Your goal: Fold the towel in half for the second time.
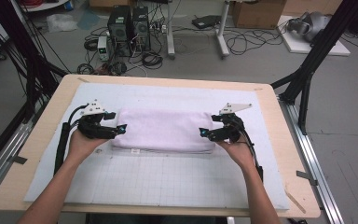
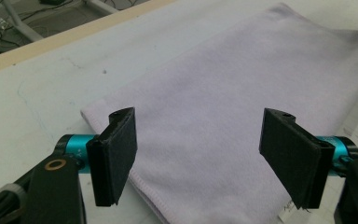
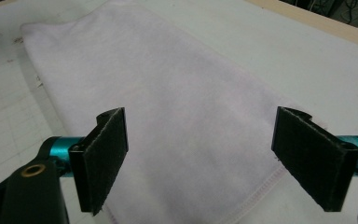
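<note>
Forearms reach in from six o'clock; left hand-held gripper point(image 1: 121, 127) at nine o'clock and right hand-held gripper point(image 1: 204, 133) at three o'clock, jaws apart, flank the folded towel point(image 1: 163, 129) lying mid-worktop point(image 1: 279, 140).

The high view looks forward and down over the whole table point(image 1: 42, 140). Each gripper view sits close, looking along its 2 jaws. All 3 views share the folded towel point(image 1: 163, 129).
</note>
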Motion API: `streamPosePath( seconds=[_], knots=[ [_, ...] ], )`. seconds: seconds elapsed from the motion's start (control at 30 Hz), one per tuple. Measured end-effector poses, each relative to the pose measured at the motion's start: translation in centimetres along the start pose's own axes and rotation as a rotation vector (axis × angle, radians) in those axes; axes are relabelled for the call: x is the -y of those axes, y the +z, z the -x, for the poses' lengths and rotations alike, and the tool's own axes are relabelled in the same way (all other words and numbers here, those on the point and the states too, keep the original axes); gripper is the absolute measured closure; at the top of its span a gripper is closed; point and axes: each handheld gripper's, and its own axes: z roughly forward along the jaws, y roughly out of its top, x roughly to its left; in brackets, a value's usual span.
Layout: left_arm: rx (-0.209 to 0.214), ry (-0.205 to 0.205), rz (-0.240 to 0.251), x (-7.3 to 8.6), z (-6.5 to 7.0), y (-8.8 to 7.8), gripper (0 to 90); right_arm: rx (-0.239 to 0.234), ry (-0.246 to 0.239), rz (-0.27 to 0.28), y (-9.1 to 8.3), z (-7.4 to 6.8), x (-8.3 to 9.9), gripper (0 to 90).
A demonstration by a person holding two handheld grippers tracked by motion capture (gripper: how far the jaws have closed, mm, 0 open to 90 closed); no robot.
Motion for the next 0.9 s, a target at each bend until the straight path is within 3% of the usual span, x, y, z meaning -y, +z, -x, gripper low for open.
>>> streamPosePath(
  seconds=[0.23,0.37,0.9],
  knots=[
    [0.006,-0.011,0.011,0.5,0.3,-0.7,21.1,-0.012,0.012,0.005,-0.7,-0.7,0.8,12.0],
    [0.012,-0.012,0.004,0.8,0.5,-0.9,18.1,-0.019,-0.005,0.011,-1.1,-1.1,1.1,11.7],
    [0.006,-0.013,-0.006,2.7,1.4,-2.4,15.4,-0.026,-0.039,0.016,-2.6,-2.5,1.5,11.3]
  ],
)
